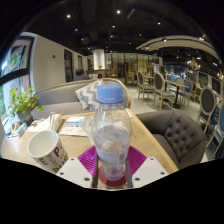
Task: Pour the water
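Magenta pads (133, 161) of my claw (113, 170) looked pressed on both sides of the capped water bottle (111, 132), holding it upright between the fingers above the wooden table (150, 140). Just beside it to the left stood a patterned mug (47, 150). With the blue cap (111, 93) on, I judged tilting would pour nothing, and a loose squeeze might let the bottle slip.

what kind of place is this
Likely a cafe or restaurant: wooden tables with padded chairs beyond, a tufted grey sofa, ceiling spotlights. The claw grips a clear plastic water bottle.
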Motion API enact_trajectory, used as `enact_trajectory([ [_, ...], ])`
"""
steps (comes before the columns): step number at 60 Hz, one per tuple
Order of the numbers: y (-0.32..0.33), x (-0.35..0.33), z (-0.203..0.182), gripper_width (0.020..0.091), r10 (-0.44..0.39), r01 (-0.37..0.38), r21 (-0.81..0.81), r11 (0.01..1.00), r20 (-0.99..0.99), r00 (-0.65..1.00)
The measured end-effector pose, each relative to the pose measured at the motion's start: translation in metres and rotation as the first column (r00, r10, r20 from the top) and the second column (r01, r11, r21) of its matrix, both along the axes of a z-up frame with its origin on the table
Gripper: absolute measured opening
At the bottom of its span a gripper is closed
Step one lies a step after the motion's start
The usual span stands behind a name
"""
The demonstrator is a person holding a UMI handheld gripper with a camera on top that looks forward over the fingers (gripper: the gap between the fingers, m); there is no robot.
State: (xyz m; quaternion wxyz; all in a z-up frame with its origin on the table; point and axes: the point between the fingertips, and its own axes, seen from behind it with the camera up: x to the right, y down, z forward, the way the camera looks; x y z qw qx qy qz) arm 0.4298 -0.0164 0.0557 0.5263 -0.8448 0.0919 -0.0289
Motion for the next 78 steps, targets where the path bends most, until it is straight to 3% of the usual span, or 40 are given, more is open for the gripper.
enact_trajectory([
  [11,-0.008,0.001,-0.007,0.0534,-0.014,0.014,-0.062,0.998,0.0,1.0],
  [13,-0.011,-0.001,-0.009,0.0623,-0.014,0.013,-0.084,0.996,-0.013,1.0],
  [17,-0.02,-0.007,-0.01,0.087,-0.013,0.008,-0.121,0.993,-0.039,0.999],
  [20,-0.031,-0.007,-0.011,0.0834,-0.019,0.011,-0.153,0.988,-0.049,0.999],
  [30,-0.086,-0.015,0.003,0.0857,-0.067,0.059,-0.252,0.966,-0.022,0.998],
  [56,-0.234,-0.08,0.11,0.0855,-0.105,0.123,-0.284,0.951,0.077,0.991],
  [78,-0.271,-0.08,0.135,0.0852,-0.09,0.124,-0.273,0.954,0.134,0.987],
])
